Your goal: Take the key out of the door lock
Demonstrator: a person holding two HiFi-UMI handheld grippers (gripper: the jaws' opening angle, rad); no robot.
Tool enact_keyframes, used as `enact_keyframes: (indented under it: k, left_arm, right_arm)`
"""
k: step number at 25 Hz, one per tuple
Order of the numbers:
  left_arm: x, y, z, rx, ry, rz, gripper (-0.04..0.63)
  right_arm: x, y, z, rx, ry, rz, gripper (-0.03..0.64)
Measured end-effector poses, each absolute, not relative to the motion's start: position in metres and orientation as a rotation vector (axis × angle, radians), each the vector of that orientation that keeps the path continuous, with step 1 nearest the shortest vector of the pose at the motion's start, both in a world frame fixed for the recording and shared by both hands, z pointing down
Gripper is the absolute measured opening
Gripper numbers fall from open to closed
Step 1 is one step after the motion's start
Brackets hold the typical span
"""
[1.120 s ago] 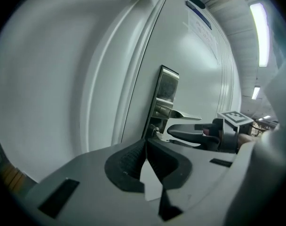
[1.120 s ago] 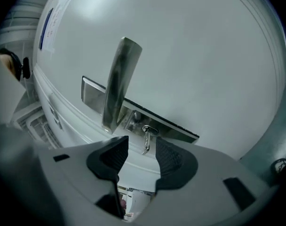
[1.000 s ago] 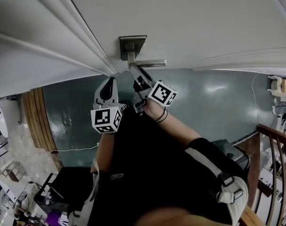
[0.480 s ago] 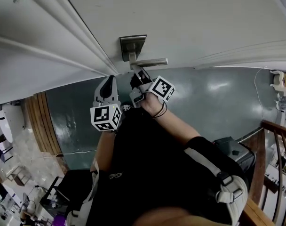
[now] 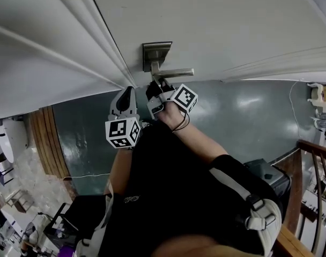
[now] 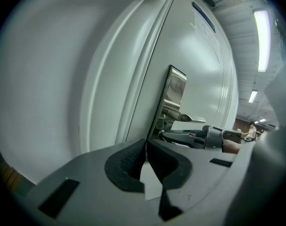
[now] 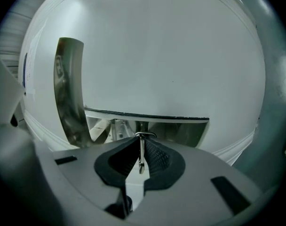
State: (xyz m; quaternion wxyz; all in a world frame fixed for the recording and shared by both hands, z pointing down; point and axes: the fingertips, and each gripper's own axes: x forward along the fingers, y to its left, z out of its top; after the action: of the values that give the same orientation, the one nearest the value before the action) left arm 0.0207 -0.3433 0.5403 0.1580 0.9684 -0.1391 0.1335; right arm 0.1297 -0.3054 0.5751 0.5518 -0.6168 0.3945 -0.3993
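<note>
The right claw (image 5: 154,90) reaches up to the white door (image 5: 216,20), its tips just under the lever handle (image 5: 173,73) that juts from the metal lock plate (image 5: 156,51). In the right gripper view the claw's (image 7: 141,142) jaws have just been closing, and the key (image 7: 141,154) now stands edge-on between the two ribbed pads (image 7: 154,155), a thin metal strip running straight down the middle of the gap. The pads close in on both of its flat sides, so the claw is narrow and clamped on the key. The key's far end points toward the door, close beneath the lever's long edge (image 7: 147,117), with the curved lock plate (image 7: 67,93) off to the left in that view.

The left claw (image 5: 126,94) hangs beside the right one, near the door moulding and apart from the handle. In its own view the left claw's (image 6: 146,145) jaws are pressed together with nothing between them.
</note>
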Motion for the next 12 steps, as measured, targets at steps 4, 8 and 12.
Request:
enact_keyframes:
  k: [4,8,12]
  left_arm:
    - [0.0167,-0.3445,0.5424,2.766,-0.403,0.383,0.029]
    - [0.0122,-0.3458,0.5424,2.762,-0.410,0.381,0.029]
    - [0.0125,-0.3449,0.5457,2.759,-0.407,0.377,0.029]
  right_arm:
    - [0.1299,-0.3056,0.5752,-1.455,0.927,-0.924,0.038]
    - [0.1303,-0.3055,0.5739,-1.452,0.919,-0.911,0.032]
    - [0.1323,-0.3052,0.5761,-1.442,0.923,-0.903,0.031]
